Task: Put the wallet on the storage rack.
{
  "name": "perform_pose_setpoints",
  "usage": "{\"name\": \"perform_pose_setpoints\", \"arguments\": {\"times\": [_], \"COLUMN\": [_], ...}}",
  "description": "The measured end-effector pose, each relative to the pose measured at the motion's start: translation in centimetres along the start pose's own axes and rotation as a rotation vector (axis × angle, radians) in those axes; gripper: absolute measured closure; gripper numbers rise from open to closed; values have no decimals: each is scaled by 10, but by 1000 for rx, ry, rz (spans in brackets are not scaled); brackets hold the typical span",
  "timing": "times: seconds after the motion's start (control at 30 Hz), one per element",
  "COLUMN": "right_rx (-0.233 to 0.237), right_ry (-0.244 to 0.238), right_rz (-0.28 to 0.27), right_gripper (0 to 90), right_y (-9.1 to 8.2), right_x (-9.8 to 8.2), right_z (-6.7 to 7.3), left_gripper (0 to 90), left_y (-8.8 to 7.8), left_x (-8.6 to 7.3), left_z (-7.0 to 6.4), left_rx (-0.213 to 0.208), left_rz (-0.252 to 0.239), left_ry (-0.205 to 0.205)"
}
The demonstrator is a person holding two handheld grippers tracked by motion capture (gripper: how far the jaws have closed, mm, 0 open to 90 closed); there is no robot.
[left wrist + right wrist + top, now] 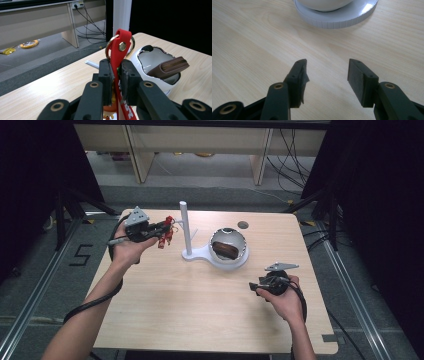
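A red strap keychain (pixel 119 56) with a metal ring (pixel 131 45) stands up between the jaws of my left gripper (pixel 115 72), which is shut on it. From above, that left gripper (pixel 165 227) holds the red keychain (pixel 166 234) just left of a white upright post (pixel 185 222). The post's base joins a white round bowl (pixel 240 260) that holds a brown zip wallet (pixel 226 250); the wallet (pixel 168 67) leans on the bowl's rim (pixel 140 55). My right gripper (pixel 327 73) is open over bare wood, near the bowl's base (pixel 337 17). From above, the right gripper (pixel 254 287) sits at the table's right.
The light wooden table (pixel 200 305) has a small dark round hole (pixel 243 224) at the far right. Beyond the far edge are desk legs (pixel 139 155) and cables (pixel 290 155) on a grey floor. Dark curtains stand at both sides.
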State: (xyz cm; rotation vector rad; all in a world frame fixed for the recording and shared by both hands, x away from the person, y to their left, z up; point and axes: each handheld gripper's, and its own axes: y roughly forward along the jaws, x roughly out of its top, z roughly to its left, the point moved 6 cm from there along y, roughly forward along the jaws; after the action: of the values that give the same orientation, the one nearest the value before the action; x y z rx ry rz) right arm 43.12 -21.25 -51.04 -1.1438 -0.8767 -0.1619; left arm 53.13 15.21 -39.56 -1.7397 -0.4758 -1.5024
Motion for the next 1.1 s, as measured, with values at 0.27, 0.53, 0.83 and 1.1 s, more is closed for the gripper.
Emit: {"name": "perform_pose_setpoints", "arguments": {"times": [0.27, 0.53, 0.83, 1.1], "right_rx": [2, 57, 61, 60], "right_ry": [5, -16, 28, 53], "right_rz": [-38, -26, -4, 10], "right_gripper": [501, 499, 498, 497], "right_y": [4, 5, 5, 4], "right_x": [1, 0, -2, -4], "right_z": [0, 1, 5, 7], "left_gripper": [793, 789, 785, 774], "left_y": [2, 3, 4, 6], "left_x": [1, 1, 0, 2], "left_z": [2, 4, 6, 7], "left_rx": [-10, -26, -57, -82], "left_rz": [6, 13, 21, 40], "left_ry": [-22, -51, -114, -160]}}
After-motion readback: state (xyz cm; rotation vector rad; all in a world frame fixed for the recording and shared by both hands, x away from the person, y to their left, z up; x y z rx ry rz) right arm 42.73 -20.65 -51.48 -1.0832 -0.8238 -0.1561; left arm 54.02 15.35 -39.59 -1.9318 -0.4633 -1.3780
